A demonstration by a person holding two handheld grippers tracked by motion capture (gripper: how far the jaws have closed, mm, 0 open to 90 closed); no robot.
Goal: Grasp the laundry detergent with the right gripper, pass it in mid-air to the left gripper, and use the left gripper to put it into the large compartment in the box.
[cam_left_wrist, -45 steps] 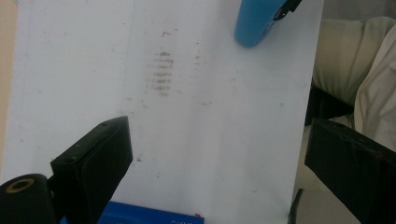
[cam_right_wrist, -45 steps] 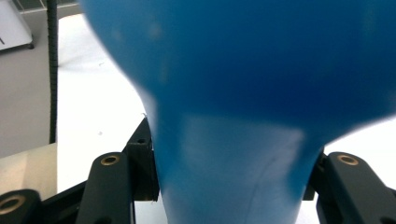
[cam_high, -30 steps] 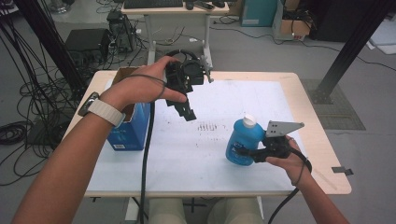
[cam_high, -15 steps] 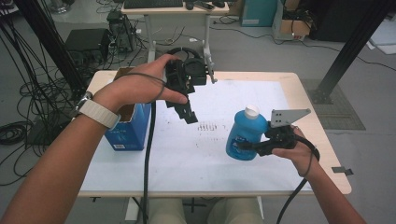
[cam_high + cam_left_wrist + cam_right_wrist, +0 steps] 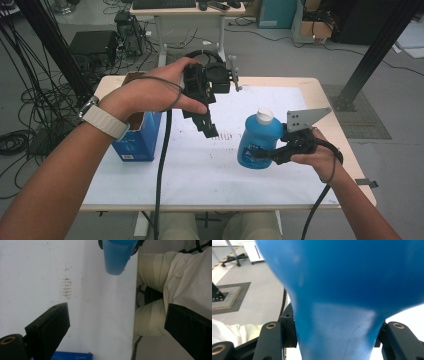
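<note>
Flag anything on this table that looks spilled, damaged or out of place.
One thing: a patch of small brownish smudges on the white table sheet, near the middle. The blue bottle in the right gripper is capped, no spill visible. The blue box stands upright.

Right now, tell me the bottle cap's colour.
White cap on the blue bottle, clearest in the high view.

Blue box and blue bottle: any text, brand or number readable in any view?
None can be read.
Blue box: pale label at its lower front, too small and blurred; the left gripper view shows blurred white marks on it.
Blue bottle, held in the right tool: no print visible.
</note>
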